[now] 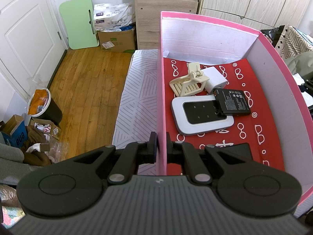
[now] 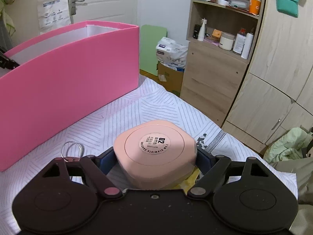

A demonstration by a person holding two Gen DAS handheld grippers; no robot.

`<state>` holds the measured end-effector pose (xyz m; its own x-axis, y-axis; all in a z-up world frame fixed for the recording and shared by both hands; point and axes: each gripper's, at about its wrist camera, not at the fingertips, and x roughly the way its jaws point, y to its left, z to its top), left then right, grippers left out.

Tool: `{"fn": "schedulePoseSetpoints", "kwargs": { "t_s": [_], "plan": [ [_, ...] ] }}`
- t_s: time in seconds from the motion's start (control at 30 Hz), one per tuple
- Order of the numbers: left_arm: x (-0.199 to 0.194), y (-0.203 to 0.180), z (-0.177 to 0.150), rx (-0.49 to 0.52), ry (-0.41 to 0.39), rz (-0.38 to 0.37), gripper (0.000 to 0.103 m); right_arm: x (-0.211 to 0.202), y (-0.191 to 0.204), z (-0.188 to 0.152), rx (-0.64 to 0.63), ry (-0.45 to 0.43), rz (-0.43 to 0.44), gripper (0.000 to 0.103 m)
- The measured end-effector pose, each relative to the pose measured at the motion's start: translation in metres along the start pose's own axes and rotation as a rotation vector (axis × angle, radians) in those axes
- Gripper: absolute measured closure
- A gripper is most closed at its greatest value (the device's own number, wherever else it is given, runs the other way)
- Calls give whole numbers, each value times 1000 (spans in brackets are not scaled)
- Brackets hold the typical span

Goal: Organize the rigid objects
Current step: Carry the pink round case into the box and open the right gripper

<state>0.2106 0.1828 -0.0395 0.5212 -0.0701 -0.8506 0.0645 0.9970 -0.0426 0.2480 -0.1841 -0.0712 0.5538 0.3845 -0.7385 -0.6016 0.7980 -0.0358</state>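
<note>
Left gripper clamped on box wall at 6 o'clock; right gripper spread wide, flanking compact; probably light, stiff, slick, best squeezed at its sides

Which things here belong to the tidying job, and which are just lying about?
Part of the job:
- pink box, its wall clamped by the left hand-held gripper
- phone stand, white charger, battery, white router, inside the box
- peach compact, between the right hand-held gripper's fingers
- key ring

Lying about:
- green board
- bin
- cardboard carton
</note>
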Motion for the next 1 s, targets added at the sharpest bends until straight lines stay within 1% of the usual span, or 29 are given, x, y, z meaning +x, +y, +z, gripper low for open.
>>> {"fn": "schedulePoseSetpoints", "kwargs": {
  "t_s": [0.1, 0.23, 0.33, 0.43, 0.57, 0.67, 0.7, 0.77, 0.83, 0.9, 0.93, 1.0],
  "plan": [
    [0, 0, 0, -6, 0, -4, 97, -5, 0, 2, 27, -9, 8, 16],
    [0, 0, 0, -5, 0, -6, 97, -16, 6, 2, 29, -45, -2, 16],
    [0, 0, 0, -7, -1, -9, 97, -32, 9, 6, 25, -102, 33, 16],
    [0, 1, 0, -8, -6, -14, 97, -56, 15, 20, 15, -176, 56, 16],
    [-1, 4, -1, -26, -22, -29, 97, -78, 28, 48, -9, -274, 130, 16],
    [-2, 4, -2, -30, -28, -31, 97, -75, 44, 73, -16, -314, 221, 16],
    [-2, 5, -2, -32, -28, -32, 97, -71, 51, 81, -29, -315, 250, 16],
    [-2, 5, -2, -36, -27, -33, 97, -63, 67, 95, -101, -302, 271, 16],
    [-2, 5, -2, -37, -27, -32, 97, -46, 82, 109, -204, -268, 241, 16],
    [-2, 5, -2, -35, -27, -33, 97, -19, 94, 122, -288, -181, 205, 16],
    [-2, 5, -2, -35, -27, -33, 97, -4, 97, 129, -313, -129, 199, 16],
    [-2, 7, -2, -36, -29, -38, 97, 19, 104, 139, -372, -55, 173, 16]
  ]
}}
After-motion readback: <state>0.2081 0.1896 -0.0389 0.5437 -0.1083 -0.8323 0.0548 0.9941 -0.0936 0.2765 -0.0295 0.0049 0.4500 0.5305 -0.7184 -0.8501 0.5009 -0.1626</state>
